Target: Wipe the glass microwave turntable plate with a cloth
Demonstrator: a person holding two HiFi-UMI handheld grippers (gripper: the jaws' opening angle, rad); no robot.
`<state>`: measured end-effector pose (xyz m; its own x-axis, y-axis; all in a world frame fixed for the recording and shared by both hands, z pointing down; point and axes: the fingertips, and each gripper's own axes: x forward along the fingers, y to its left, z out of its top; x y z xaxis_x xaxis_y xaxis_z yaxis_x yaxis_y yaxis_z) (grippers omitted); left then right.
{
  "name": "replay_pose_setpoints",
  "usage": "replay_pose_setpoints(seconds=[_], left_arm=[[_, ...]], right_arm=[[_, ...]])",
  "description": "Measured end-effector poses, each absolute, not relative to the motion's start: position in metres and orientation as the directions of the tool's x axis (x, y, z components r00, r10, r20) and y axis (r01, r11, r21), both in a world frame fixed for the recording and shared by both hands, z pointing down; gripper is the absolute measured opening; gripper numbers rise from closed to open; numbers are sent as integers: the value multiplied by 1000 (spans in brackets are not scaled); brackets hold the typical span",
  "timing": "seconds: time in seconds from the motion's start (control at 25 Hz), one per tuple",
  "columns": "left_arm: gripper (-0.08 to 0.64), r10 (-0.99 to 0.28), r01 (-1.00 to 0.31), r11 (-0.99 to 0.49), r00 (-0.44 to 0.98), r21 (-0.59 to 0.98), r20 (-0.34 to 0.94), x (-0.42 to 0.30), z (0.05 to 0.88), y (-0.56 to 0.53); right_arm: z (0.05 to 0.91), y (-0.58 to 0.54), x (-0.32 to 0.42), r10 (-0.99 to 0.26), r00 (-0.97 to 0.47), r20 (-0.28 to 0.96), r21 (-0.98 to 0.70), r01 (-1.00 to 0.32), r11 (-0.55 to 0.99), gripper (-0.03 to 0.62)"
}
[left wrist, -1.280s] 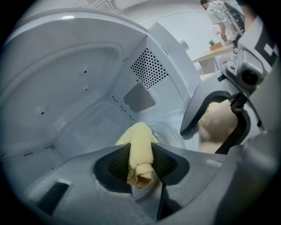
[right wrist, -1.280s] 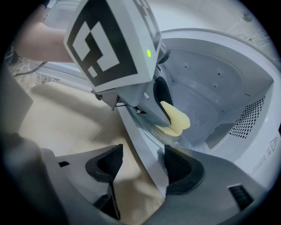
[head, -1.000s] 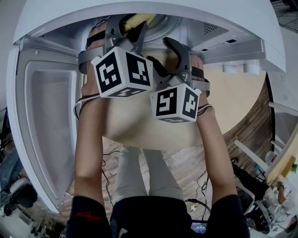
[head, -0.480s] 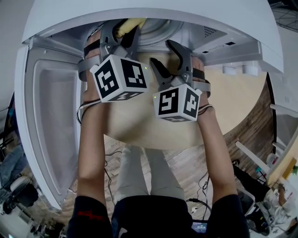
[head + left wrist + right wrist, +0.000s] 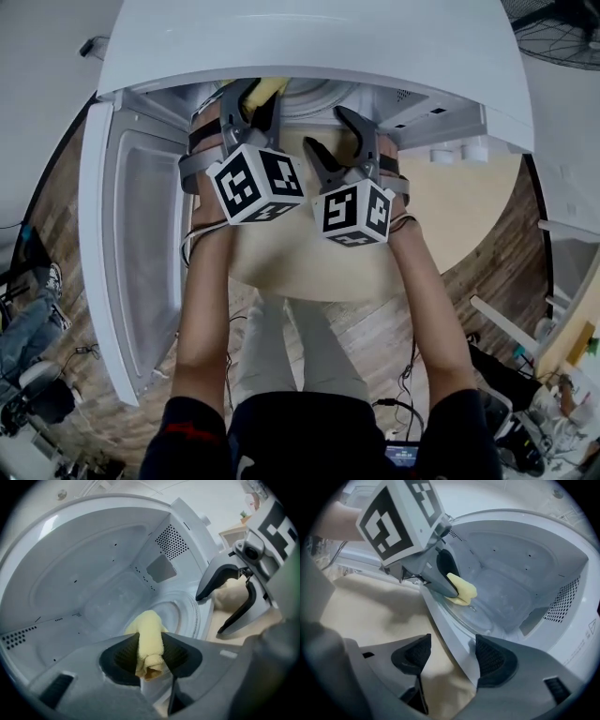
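1. Since a second ago the head view has drawn back. The whole white microwave (image 5: 309, 47) now fits in it, and the two marker cubes sit closer together at its mouth.
2. The microwave door (image 5: 141, 244) stands swung wide on the left, outside the left fingers, so the opening is unblocked.
3. The beige tabletop (image 5: 459, 206) runs under both grippers and out to the right of the right fingers, bare up to its curved edge.
4. The cavity (image 5: 103, 573) is roomy ahead of the left fingers. Its walls stand well apart from them, and the vent holes (image 5: 172, 542) lie on the far right wall.
5. The glass turntable plate (image 5: 487, 616) lies flat on the cavity floor, just beyond the front sill (image 5: 450, 630).
6. The right gripper (image 5: 452, 656) has its jaws spread with nothing clamped. The sill's edge passes through the gap between them.
7. The left gripper (image 5: 150, 656) reaches over the sill, its jaws pinched on the cloth.
8. The yellow cloth (image 5: 150, 639) is rolled and pokes out past the fingertips, with its end down at the plate's near rim.
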<state>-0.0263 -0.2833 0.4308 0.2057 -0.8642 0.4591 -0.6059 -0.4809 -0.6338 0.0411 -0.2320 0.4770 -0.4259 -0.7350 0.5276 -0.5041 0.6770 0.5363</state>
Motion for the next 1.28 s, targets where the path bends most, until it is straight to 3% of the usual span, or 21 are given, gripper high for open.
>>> replay_pose_setpoints(seconds=[0.36,0.52,0.8,1.28], left_arm=[[130,-800,-660,-544,222,-518,557,-38,427,-259],[130,-769,-671,-568,226,-477,598,-42,425,-237],[130,-720,-688,-612,280,-390,635,-33,406,-198],[130,-713,-758,-615,416,-218,565,-19,325,-126]], right_arm=[[463,-232,42,-672,-423,607,368,-600,710,263],[450,-225,59,-675,-361,643,332,-663,671,141],[420,-182,74,-668,-354,654,273,-714,645,40],[305,-133,69,-713,-412,567,295,-707,643,11]])
